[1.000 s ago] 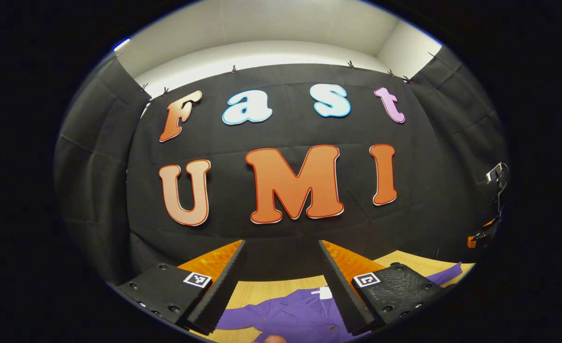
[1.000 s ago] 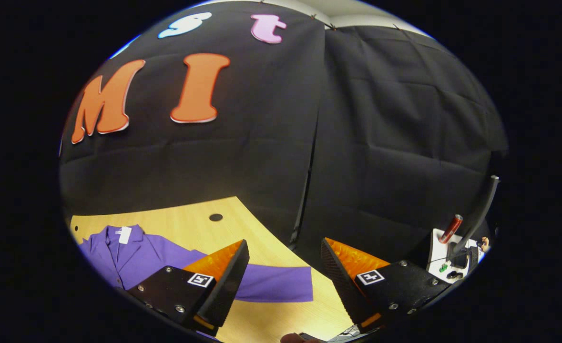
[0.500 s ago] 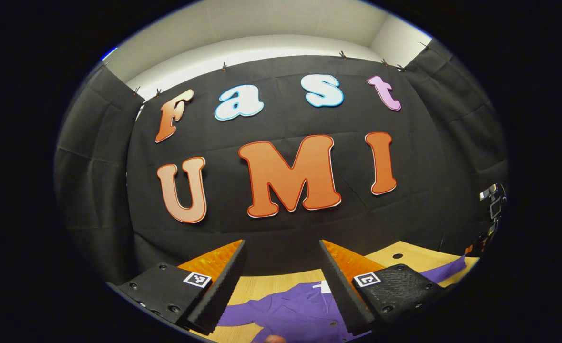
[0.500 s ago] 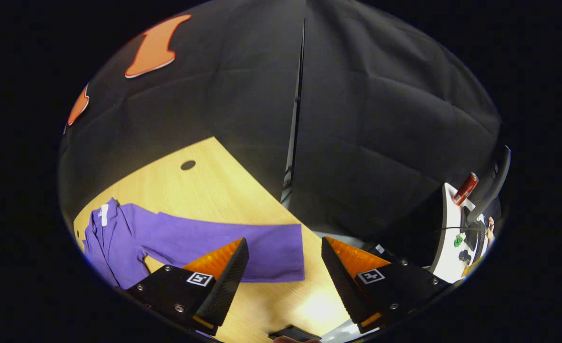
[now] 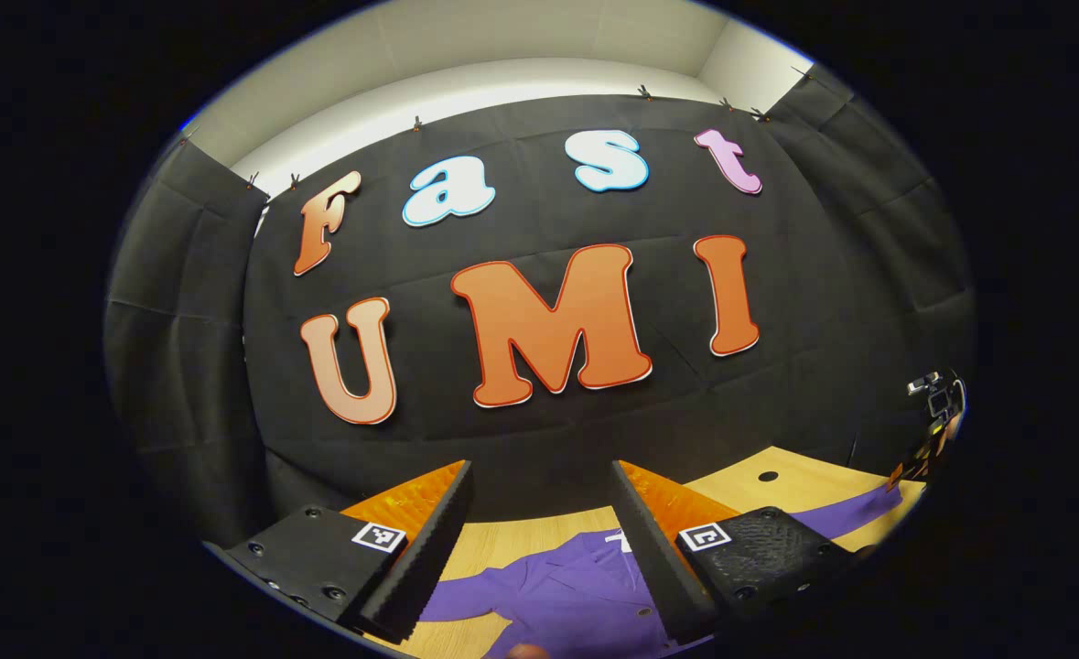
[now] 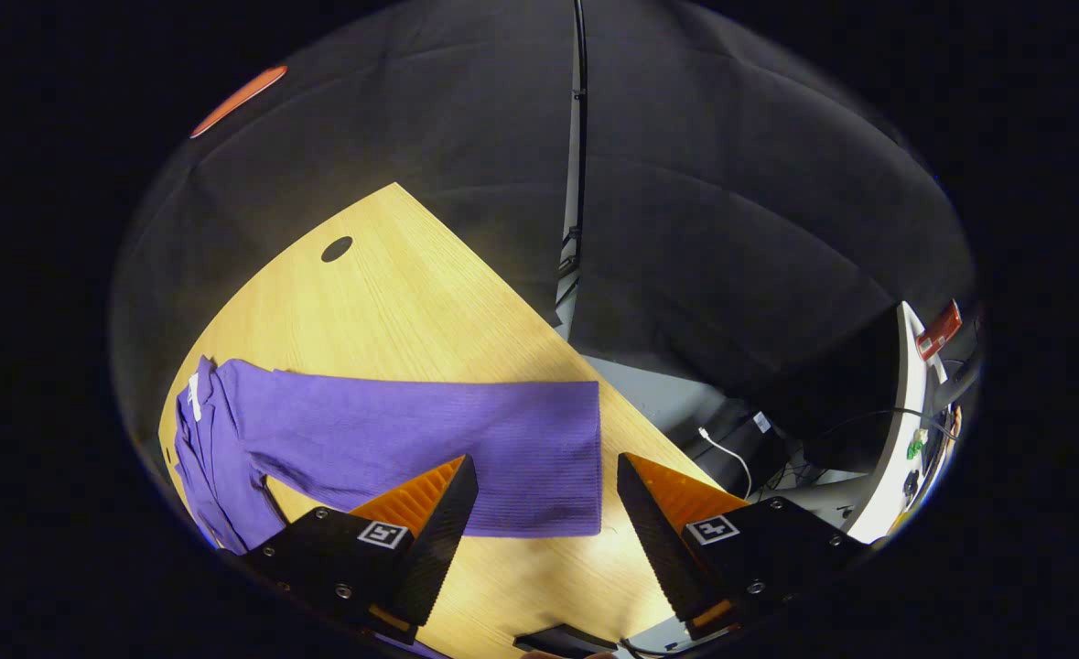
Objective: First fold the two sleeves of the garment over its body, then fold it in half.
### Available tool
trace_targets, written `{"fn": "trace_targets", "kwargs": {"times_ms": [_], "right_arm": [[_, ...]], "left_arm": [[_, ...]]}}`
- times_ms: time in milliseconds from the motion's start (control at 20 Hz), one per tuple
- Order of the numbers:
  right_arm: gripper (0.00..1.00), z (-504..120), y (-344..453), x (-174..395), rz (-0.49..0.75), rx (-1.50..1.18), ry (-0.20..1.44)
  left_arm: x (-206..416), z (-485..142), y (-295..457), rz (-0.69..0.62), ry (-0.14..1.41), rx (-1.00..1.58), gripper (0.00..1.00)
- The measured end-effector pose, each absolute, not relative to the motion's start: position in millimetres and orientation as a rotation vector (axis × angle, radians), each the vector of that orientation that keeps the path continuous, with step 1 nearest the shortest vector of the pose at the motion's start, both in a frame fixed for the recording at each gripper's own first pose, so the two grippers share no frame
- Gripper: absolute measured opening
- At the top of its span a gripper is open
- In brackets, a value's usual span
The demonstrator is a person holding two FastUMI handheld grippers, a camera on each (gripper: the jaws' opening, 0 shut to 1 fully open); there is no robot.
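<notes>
The purple garment (image 6: 338,439) lies flat on the light wooden table (image 6: 393,293). In the right gripper view its sleeve (image 6: 466,448) runs long and straight across the lower middle of the frame, cuff end toward the right, stopping near the table's edge. The collar with its white tag (image 6: 194,401) sits bunched at the far left. The right gripper (image 6: 539,513) hangs above that cuff with its fingers spread wide apart and grasping nothing; the cuff shows in the gap between them. Past the table's edge, at lower right, this view takes in a floor with cables (image 6: 727,448) and a white desk edge (image 6: 896,430) carrying a red can (image 6: 939,329). A dark round hole (image 6: 337,248) marks the tabletop at upper left.

The left gripper view looks more level, toward the black cloth wall (image 5: 539,421). There the garment's body (image 5: 557,595) fills the bottom centre, collar and tag pointing up the frame, and a sleeve trails off to the lower right. The left gripper (image 5: 539,531) is likewise released, fingers wide, empty, held above the cloth.
</notes>
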State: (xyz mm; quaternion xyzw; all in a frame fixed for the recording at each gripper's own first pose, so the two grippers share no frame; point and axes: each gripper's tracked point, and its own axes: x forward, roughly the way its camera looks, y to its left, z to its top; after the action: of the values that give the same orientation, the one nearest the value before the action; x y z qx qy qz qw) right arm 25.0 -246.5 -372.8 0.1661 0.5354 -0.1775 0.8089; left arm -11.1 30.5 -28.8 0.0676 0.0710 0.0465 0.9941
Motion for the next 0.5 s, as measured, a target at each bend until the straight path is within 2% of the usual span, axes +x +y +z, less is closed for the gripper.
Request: {"fn": "trace_targets", "kwargs": {"times_ms": [500], "right_arm": [[0.93, -410, -238, 19, -0.390, 0.368, 1.267]], "left_arm": [[-24, -39, 36, 0.156, 0.191, 0.149, 0.93]]}}
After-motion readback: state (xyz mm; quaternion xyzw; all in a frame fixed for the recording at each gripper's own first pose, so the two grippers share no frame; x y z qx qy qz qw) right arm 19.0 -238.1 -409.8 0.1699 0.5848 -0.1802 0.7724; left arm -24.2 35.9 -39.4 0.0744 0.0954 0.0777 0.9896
